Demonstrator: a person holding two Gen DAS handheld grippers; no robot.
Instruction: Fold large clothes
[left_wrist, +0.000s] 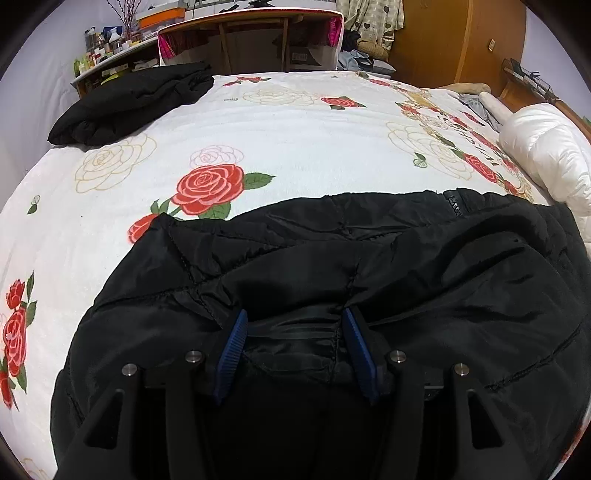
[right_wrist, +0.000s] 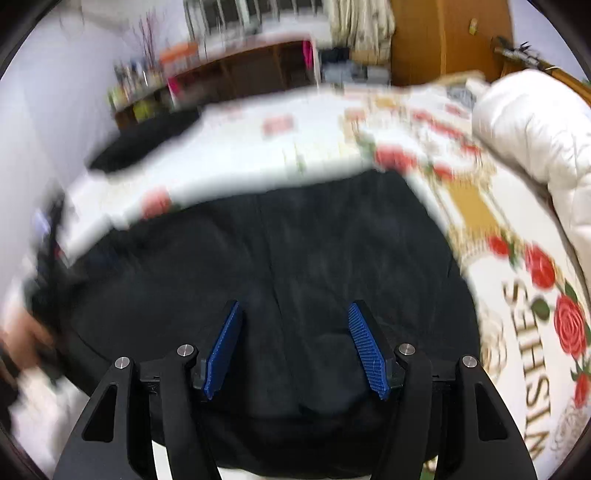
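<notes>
My left claw (left_wrist: 293, 325) is closed on a bunched fold of the black jacket (left_wrist: 406, 280); the fabric is pinched tight between both blue pads (left_wrist: 232, 350), gathered into pleats there. The jacket lies spread on the bed (left_wrist: 295, 133), at the near edge of the white bedspread with red roses, its zipper end (left_wrist: 454, 203) at the jacket's far edge toward the right. Beyond the jacket, at the bed's far left corner, sits another black garment (left_wrist: 136, 103), folded into a bundle. To the right of the jacket, along the bed's right side, lies a white puffy coat (left_wrist: 550, 155).

My right claw (right_wrist: 293, 343) stands with its jaws apart over the same black jacket (right_wrist: 295, 258). Its blue pads (right_wrist: 369, 350) press on nothing; the cloth lies flat below them. This view is blurred. Left of the jacket, at the picture's edge, I make out a hand (right_wrist: 26, 339) and the dark shape of my other claw, too smeared to read. The white coat (right_wrist: 535, 140) shows to the jacket's upper right.
</notes>
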